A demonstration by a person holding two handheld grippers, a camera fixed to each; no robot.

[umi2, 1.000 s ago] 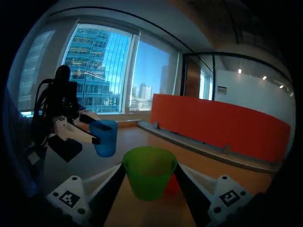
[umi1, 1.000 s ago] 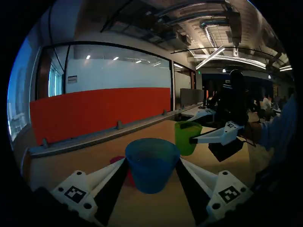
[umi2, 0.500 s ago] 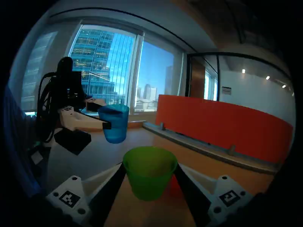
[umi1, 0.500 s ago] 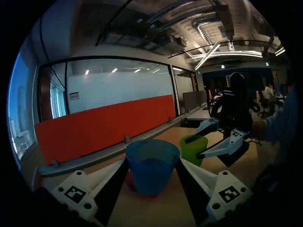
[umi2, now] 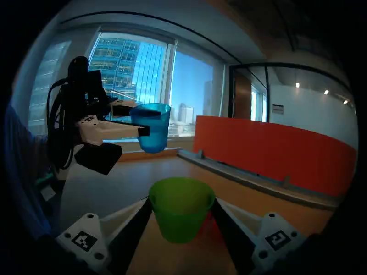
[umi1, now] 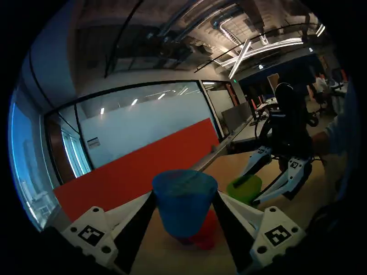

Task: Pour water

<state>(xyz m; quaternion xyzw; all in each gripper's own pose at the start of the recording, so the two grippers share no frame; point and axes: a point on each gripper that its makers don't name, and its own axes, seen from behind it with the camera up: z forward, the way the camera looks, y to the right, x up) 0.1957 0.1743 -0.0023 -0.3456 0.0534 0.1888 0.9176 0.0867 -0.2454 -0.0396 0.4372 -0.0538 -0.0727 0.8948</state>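
My left gripper (umi1: 185, 206) is shut on a blue cup (umi1: 184, 201) and holds it up in the air; from the right gripper view the same blue cup (umi2: 151, 127) hangs high at the left, a little tilted, in that gripper (umi2: 137, 123). My right gripper (umi2: 182, 215) is shut on a green cup (umi2: 181, 208), upright and lower down. In the left gripper view the green cup (umi1: 244, 188) sits below and to the right, between the right gripper's fingers (umi1: 275, 181). A red cup (umi1: 204, 229) stands on the table behind the blue one, mostly hidden.
A wooden table (umi2: 183, 256) runs below both cups, with an orange divider panel (umi2: 284, 151) along its far edge. Tall windows (umi2: 137, 87) stand behind the left gripper. A person's sleeve (umi1: 341, 128) shows at the right.
The left gripper has lifted the blue cup higher and begun tilting it, closer above the green cup. The green cup has stayed where it was in the right gripper.
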